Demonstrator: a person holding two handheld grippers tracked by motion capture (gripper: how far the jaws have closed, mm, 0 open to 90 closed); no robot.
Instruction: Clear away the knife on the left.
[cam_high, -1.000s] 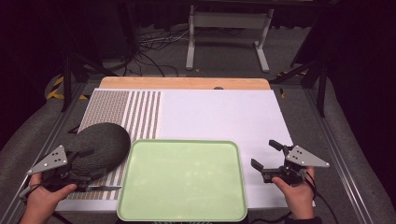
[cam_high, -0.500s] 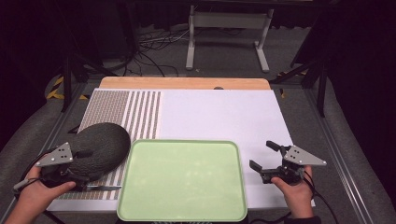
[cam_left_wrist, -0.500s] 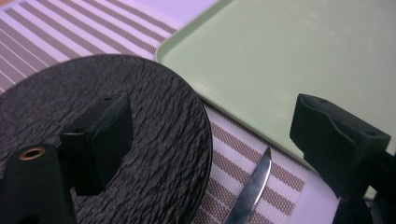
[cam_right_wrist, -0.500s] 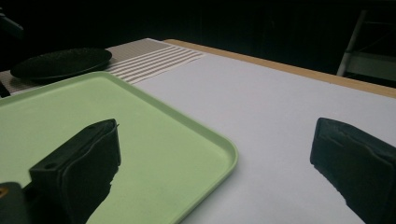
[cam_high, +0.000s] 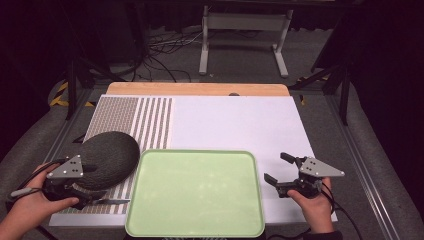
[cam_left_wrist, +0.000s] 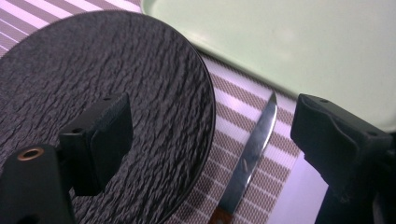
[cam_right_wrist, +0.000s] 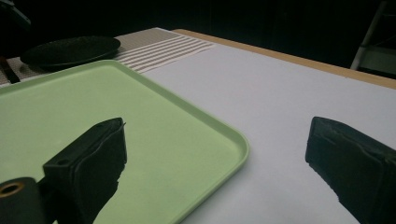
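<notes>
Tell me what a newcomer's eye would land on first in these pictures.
First the big pale green tray, bare, at the near middle of the white table. Next the dark textured plate to its left on the striped mat, with a knife lying between plate and tray. An open claw flanks each side: the left claw over the plate's edge, the right claw beside the tray.

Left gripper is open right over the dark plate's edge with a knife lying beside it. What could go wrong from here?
1. The left gripper stands open across the black textured plate's rim and the knife on the striped mat; closing could catch the blade instead of the rim, or nudge it.
2. A rim pinch may let the plate tilt or slip.
3. The green tray lies close beside the plate; lifting sideways might bump its raised edge.
</notes>
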